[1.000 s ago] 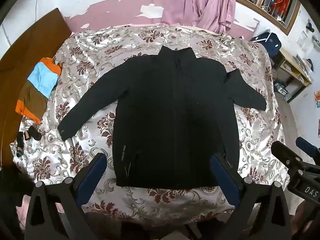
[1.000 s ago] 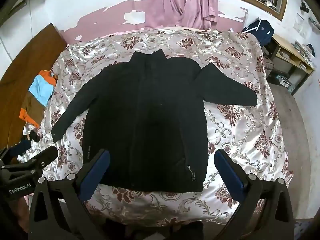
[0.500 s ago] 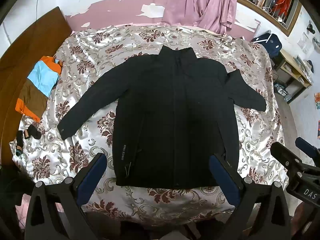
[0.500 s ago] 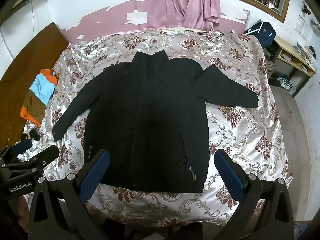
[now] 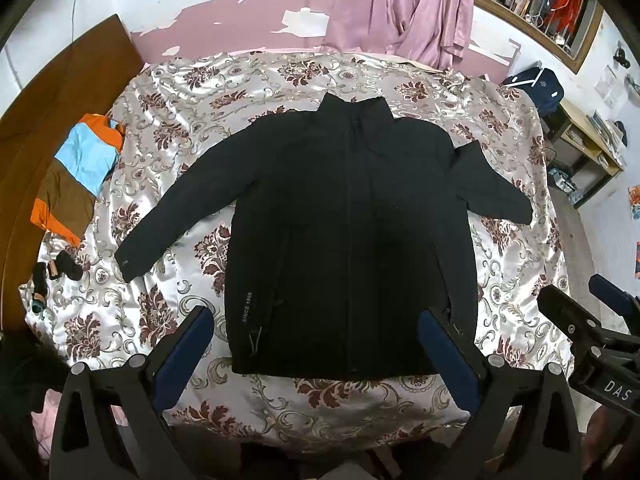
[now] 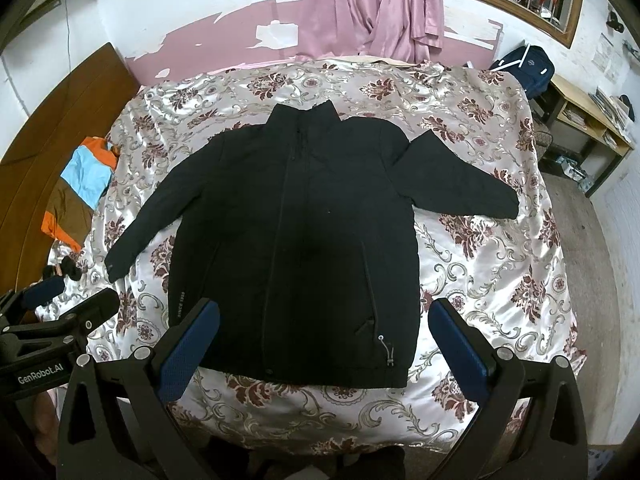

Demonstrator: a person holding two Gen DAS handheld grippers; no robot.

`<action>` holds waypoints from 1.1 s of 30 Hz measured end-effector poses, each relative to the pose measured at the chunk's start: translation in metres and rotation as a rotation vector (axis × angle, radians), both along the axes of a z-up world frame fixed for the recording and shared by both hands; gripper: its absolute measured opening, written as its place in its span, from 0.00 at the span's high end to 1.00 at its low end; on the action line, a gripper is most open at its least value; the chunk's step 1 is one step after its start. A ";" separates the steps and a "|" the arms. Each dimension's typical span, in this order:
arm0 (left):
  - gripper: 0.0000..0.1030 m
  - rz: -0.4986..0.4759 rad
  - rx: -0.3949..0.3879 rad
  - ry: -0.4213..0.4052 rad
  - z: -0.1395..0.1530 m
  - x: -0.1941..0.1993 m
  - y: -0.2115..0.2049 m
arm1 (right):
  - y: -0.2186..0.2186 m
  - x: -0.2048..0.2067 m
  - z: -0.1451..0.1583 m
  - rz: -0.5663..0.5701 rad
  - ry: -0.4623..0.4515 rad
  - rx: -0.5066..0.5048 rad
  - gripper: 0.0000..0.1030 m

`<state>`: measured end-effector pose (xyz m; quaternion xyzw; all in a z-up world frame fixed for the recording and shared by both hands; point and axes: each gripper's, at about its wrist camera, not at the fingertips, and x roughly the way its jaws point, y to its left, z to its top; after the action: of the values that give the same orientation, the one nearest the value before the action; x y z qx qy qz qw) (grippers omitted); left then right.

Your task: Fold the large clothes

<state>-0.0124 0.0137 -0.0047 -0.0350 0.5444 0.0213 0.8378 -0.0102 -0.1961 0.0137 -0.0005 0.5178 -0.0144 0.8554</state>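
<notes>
The left gripper [image 5: 316, 328] is spread wide, its blue-padded fingers [image 5: 182, 352] holding nothing and hanging above the near hem of the black jacket [image 5: 352, 240]. The right gripper [image 6: 322, 320] is likewise spread and empty, its blue pads framing the jacket's hem from above.

The jacket lies flat and zipped, front up, in the middle of a bed covered by a floral satin bedspread [image 5: 240, 92], collar at 12 o'clock, hem at 6 o'clock. One sleeve runs out straight toward 8 o'clock; the other sleeve [image 6: 460, 184] is angled toward 3 o'clock.

The left wrist view shows the right gripper's black body at 4 o'clock, marked "DAS". The right wrist view instead shows the left gripper's body at 8 o'clock, marked "GenRobot.AI", and picks out a drawcord toggle [image 6: 386, 346] at the jacket's hem corner, which the left view hides behind its own finger. The left view reads "SINCE 1968" more plainly near the opposite hem corner.

Beyond the jacket, an orange, blue and brown garment [image 5: 76, 176] lies at 9 o'clock against the wooden headboard [image 5: 60, 96]. Pink curtains [image 6: 372, 8] hang at 12 o'clock, and a dark backpack [image 6: 528, 68] sits at 2 o'clock beside a wooden shelf [image 6: 584, 116].
</notes>
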 end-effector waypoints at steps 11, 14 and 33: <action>0.00 0.001 -0.001 -0.001 0.002 0.001 0.001 | 0.000 0.000 0.000 0.000 0.000 0.001 0.01; 0.00 0.001 -0.003 0.000 0.001 0.000 0.003 | 0.000 0.001 0.001 0.000 0.000 0.001 0.01; 0.00 0.000 -0.011 -0.003 0.002 -0.001 0.006 | 0.000 0.001 0.001 0.001 -0.003 -0.004 0.01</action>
<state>-0.0136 0.0192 -0.0025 -0.0399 0.5433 0.0184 0.8384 -0.0096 -0.1966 0.0148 -0.0023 0.5166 -0.0152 0.8561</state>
